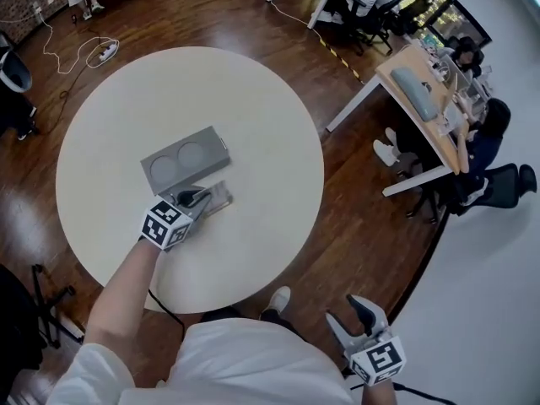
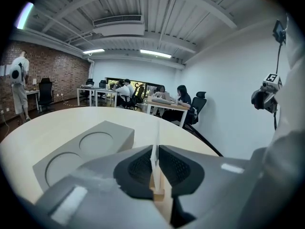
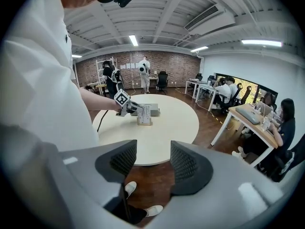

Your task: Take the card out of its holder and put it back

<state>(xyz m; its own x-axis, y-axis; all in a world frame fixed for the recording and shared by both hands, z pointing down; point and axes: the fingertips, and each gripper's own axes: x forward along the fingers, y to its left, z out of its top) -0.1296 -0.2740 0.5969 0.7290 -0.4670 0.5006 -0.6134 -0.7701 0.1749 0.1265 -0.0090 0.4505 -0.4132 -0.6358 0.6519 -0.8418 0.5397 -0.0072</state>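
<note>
A thin white card [image 2: 156, 147] stands on edge in a small wooden holder [image 2: 157, 193] on the round white table [image 1: 253, 99]. My left gripper [image 2: 156, 168] is shut on the card, its dark pads pressed against both faces just above the holder. In the head view the left gripper [image 1: 201, 197] is at the table's middle, with the card [image 1: 218, 197] at its tips. In the right gripper view the card [image 3: 144, 112] and the holder [image 3: 145, 123] appear far off. My right gripper [image 3: 153, 166] is open and holds nothing; it hangs off the table at the lower right [image 1: 359, 310].
A grey block with two round recesses [image 1: 184, 159] lies just behind the holder, seen to the left in the left gripper view [image 2: 86, 149]. Wooden floor surrounds the table. Desks with seated people [image 1: 439, 99] stand to the right, and a cable and power strip [image 1: 101, 53] lie at the far left.
</note>
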